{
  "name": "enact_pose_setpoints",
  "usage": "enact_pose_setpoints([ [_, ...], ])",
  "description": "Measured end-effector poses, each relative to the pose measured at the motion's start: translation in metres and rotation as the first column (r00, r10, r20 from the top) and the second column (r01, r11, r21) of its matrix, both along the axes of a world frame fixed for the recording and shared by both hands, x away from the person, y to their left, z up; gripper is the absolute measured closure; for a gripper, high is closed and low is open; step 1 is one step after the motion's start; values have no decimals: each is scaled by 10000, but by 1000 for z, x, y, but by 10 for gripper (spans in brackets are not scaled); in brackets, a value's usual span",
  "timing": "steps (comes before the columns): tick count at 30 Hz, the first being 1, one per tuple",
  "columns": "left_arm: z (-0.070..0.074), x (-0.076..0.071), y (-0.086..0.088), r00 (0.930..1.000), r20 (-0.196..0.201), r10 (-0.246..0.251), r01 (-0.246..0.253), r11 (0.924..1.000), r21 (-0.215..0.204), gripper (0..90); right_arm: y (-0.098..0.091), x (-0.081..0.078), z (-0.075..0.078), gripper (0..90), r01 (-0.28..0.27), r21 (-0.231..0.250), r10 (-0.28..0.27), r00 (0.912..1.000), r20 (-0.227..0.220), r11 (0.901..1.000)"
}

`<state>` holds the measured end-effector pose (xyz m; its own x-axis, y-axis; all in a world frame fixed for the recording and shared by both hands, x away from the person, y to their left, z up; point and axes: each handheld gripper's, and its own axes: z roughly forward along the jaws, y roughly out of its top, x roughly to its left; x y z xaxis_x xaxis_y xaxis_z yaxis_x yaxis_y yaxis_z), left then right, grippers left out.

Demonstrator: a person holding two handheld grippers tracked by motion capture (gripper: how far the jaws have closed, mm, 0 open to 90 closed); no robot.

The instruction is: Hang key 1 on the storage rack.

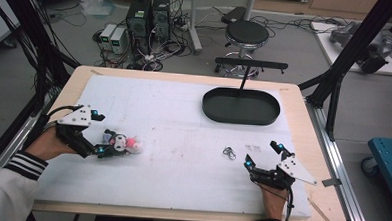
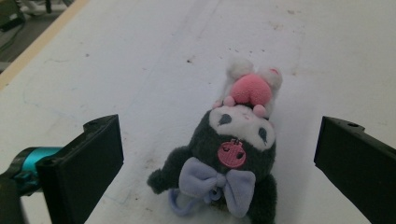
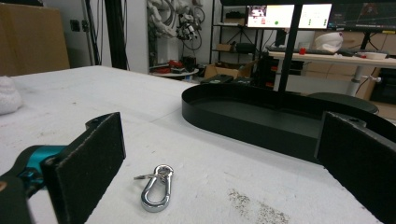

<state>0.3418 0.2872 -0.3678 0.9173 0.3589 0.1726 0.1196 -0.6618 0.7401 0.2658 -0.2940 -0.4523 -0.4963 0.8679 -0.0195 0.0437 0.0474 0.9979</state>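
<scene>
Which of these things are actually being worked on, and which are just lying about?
In use: plush toy between the open left gripper's jaws; metal snap hook in front of the open right gripper.

Lying about: black oval tray, stool, computer towers on the floor.

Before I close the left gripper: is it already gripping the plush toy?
No, the left gripper is open, the plush toy lying untouched between its jaws.

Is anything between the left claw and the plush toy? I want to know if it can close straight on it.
Nothing visible. The left claw is open with the plush lying between its jaws on the white mat; the gaps on both sides are bare.
</scene>
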Motion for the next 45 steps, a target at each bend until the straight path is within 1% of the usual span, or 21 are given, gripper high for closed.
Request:
enact_pose_setpoints([
  [3,0,4,-7,9995,-164,-257,262,9991,341,17,0,0,0,9,-7,-24,7,10000,-6,10000],
  [4,-1,6,-12,9989,-196,-427,442,9952,867,17,0,0,0,9,-18,-35,18,10000,0,10000],
  [5,-1,6,-12,9989,-196,-427,442,9952,867,17,0,0,0,10,-13,-28,13,10000,-3,10000],
  [7,-3,10,-18,9976,-395,-573,619,9897,1287,18,0,0,0,9,-13,-19,13,10000,-13,10000],
  [9,-3,11,-20,9969,-492,-607,670,9878,1402,17,0,0,0,9,-7,-41,7,10000,35,10000],
  [15,-10,18,-30,9916,-975,-845,1025,9750,1972,18,-1,0,0,9,11,-2,-11,10000,78,10000],
  [16,-10,18,-30,9916,-975,-845,1025,9750,1972,17,0,0,0,9,2,21,-2,10000,61,10000],
  [18,-12,20,-31,9898,-1099,-907,1138,9673,2266,17,-1,0,0,9,-1,-2,1,10000,99,10000],
  [20,-15,21,-33,9905,-1082,-854,1093,9648,2392,17,-1,0,0,10,-3,3,3,9999,102,10000],
  [22,-17,21,-34,9893,-1159,-881,1140,9641,2399,17,-1,0,0,9,9,12,-9,10000,86,10000],
  [25,-21,23,-36,9892,-1192,-852,1136,9599,2563,18,-1,0,0,9,14,32,-15,10000,60,10000],
  [26,-23,26,-36,9883,-1270,-839,1161,9551,2727,18,-1,0,0,9,22,30,-22,10000,58,10000],
  [30,-25,27,-37,9872,-1361,-834,1184,9543,2743,18,-1,0,0,9,33,5,-33,9999,113,10000],
  [32,-28,28,-38,9849,-1493,-879,1278,9504,2837,18,-1,-1,0,9,23,35,-23,10000,64,10000],
  [34,-29,28,-39,9844,-1547,-843,1261,9505,2839,18,-1,0,0,10,35,9,-35,9999,112,10000],
  [35,-29,29,-39,9833,-1595,-878,1318,9477,2907,18,-1,0,0,10,35,9,-35,9999,112,10000],
  [36,-31,29,-39,9832,-1620,-844,1287,9496,2859,18,-1,0,0,9,35,10,-35,9999,115,10000],
  [38,-31,30,-39,9827,-1629,-882,1337,9464,2940,18,-1,0,0,9,38,14,-39,9999,114,10000],
  [42,-33,30,-39,9806,-1774,-828,1306,9518,2775,18,-1,0,0,9,27,38,-28,9999,136,10000],
  [44,-34,30,-38,9801,-1801,-838,1329,9505,2810,18,-1,0,0,9,22,28,-22,9999,138,10000],
  [45,-35,29,-38,9803,-1806,-802,1281,9537,2719,18,-1,0,0,9,28,33,-28,9999,135,10000],
])
